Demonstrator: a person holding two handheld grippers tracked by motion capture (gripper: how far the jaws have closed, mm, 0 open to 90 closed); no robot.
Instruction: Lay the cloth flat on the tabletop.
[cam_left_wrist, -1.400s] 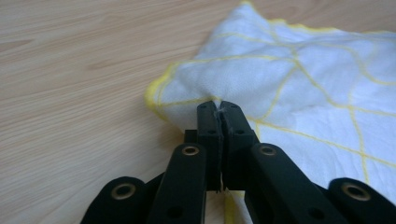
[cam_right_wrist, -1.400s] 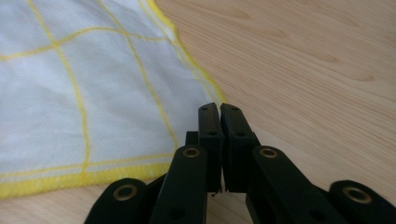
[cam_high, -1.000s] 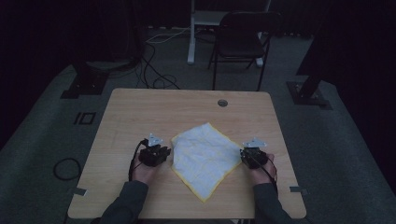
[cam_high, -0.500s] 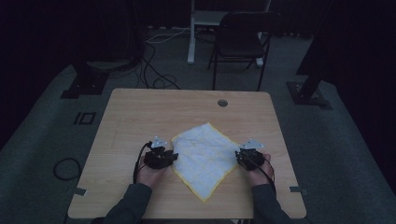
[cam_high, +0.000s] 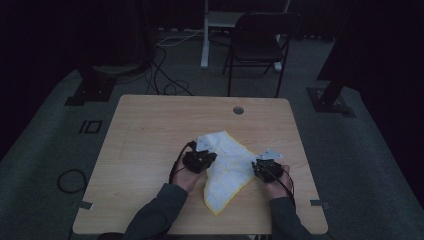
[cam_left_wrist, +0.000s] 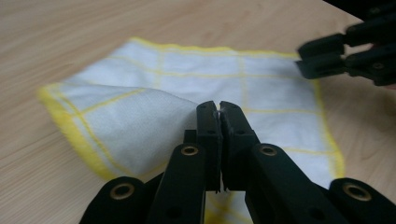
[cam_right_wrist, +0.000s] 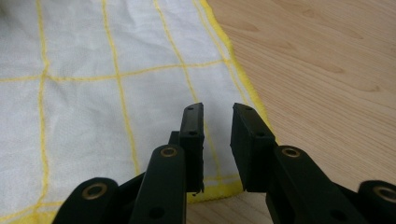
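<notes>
Pale wood makes up the tabletop (cam_high: 150, 145), which carries everything in hand. White cloth (cam_high: 227, 167) with a yellow grid and yellow hem lies on it between the two grippers, one part folded over onto the rest. In the high view the left gripper (cam_high: 204, 159) sits at the cloth's left side, over the folded part. In the left gripper view its jaws have just been closing and now meet on a pinch of cloth, which rises from the fold up to them. The right gripper (cam_high: 260, 169) stands at the cloth's opposite edge. In the right gripper view its jaws are a little apart, poised over the hem near a corner, with no cloth caught between them.
</notes>
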